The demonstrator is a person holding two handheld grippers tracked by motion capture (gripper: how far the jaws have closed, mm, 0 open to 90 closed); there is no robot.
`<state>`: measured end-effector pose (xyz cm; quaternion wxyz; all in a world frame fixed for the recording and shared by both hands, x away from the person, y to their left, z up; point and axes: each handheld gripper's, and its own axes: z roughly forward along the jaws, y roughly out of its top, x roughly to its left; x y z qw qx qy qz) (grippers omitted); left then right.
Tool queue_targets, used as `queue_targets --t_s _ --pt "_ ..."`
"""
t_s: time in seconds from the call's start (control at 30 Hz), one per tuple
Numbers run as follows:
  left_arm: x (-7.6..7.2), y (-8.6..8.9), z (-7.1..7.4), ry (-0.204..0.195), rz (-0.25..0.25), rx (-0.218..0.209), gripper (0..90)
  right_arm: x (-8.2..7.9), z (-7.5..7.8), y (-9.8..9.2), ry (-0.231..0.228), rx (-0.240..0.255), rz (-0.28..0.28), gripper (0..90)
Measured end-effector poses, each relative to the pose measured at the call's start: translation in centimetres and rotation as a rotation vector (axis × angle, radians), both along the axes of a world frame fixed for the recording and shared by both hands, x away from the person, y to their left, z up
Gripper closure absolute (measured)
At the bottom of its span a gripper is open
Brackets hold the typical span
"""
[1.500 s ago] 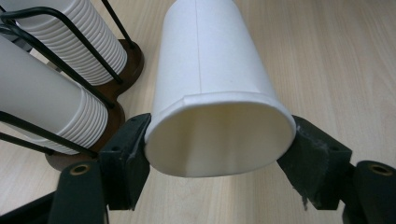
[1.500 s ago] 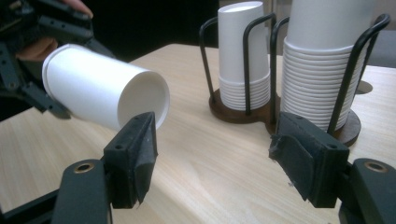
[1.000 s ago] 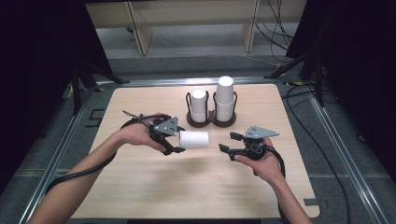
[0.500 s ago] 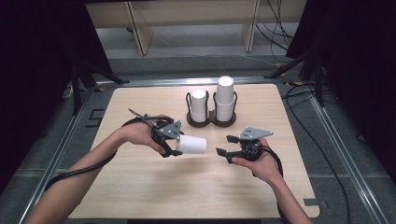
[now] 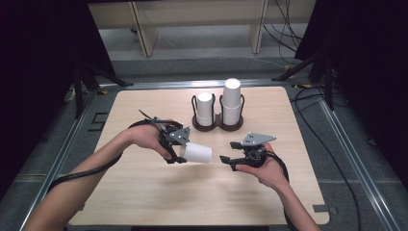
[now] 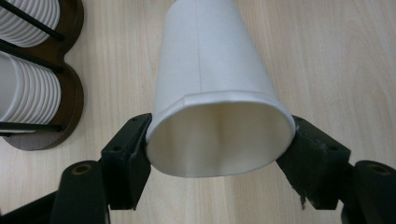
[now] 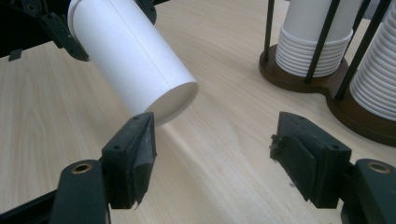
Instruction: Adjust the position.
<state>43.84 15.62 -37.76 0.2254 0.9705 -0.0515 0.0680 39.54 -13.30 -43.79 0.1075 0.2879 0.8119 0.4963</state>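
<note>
since a second ago the left gripper [image 5: 179, 153] has carried the white paper cup [image 5: 196, 152] down and toward the right gripper [image 5: 230, 155], above the light wooden table [image 5: 144, 192]. left jaws pinch its rim, squashing it oval; right jaws spread, empty. cup's light, thin, crushable: grip the mid-wall gently.

A light wooden table [image 5: 144, 202] on grey floor [image 5: 202, 53]; pale cabinet legs [image 5: 142, 29] behind; dark curtains [image 5: 43, 48] flanking.
</note>
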Motion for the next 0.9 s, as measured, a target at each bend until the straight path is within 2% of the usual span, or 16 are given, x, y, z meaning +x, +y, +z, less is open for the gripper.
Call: queue_targets --t_s 0.07,0.1,0.2,0.23,0.27,0.3,0.37,0.43,0.47,0.5,0.7,0.73,0.77,0.8,0.87,0.9 --pt "0.0 -0.1 0.0 -0.004 0.0 0.015 29.4 0.1 0.0 0.1 -0.006 -0.009 0.014 30.2" --pt "0.1 -0.1 0.1 -0.002 0.004 0.019 29.4 -0.1 0.0 0.2 0.012 -0.007 0.008 30.2" --pt "0.1 -0.2 0.1 -0.003 0.003 0.039 29.5 0.1 0.0 0.4 -0.018 -0.018 0.024 30.2" --pt "0.1 -0.3 0.2 -0.002 0.004 0.046 29.6 0.0 0.0 0.5 0.007 -0.018 0.025 30.2" --pt "0.1 -0.3 0.2 -0.002 0.005 0.049 29.6 0.1 0.0 0.5 -0.004 -0.026 0.028 30.2" --pt "0.1 -0.4 0.3 0.0 0.006 0.056 29.6 0.0 0.1 0.7 0.007 -0.025 0.028 30.2" --pt "0.1 -0.5 0.4 0.005 0.002 0.066 29.6 0.1 0.1 0.8 -0.018 -0.036 0.038 30.2" --pt "0.1 -0.6 0.5 0.003 0.0 0.078 29.6 0.0 0.2 1.1 -0.001 -0.036 0.037 30.2" --pt "0.1 -0.7 0.6 -0.002 -0.004 0.089 29.6 0.1 0.2 1.1 -0.013 -0.039 0.047 30.1" --pt "0.1 -0.8 0.6 -0.002 -0.004 0.098 29.6 0.2 0.2 1.3 -0.001 -0.034 0.062 30.1" --pt "0.1 -1.0 0.9 0.004 -0.011 0.123 29.9 0.2 0.3 1.7 -0.012 -0.055 0.07 30.1" --pt "0.1 -1.1 1.0 0.001 -0.022 0.138 29.9 0.2 0.3 1.8 -0.001 -0.053 0.073 30.0" --pt "0.2 -1.2 1.0 -0.001 -0.025 0.142 29.9 0.2 0.3 1.9 -0.009 -0.061 0.076 30.1" --pt "0.1 -1.2 1.0 0.005 -0.014 0.137 29.9 0.2 0.3 2.0 0.004 -0.062 0.08 30.1" --pt "0.3 -1.4 1.2 -0.005 -0.029 0.164 29.9 0.2 0.4 2.1 -0.002 -0.07 0.087 30.0" --pt "0.2 -1.4 1.2 0.002 -0.023 0.164 29.9 0.2 0.4 2.1 -0.007 -0.078 0.09 30.1"
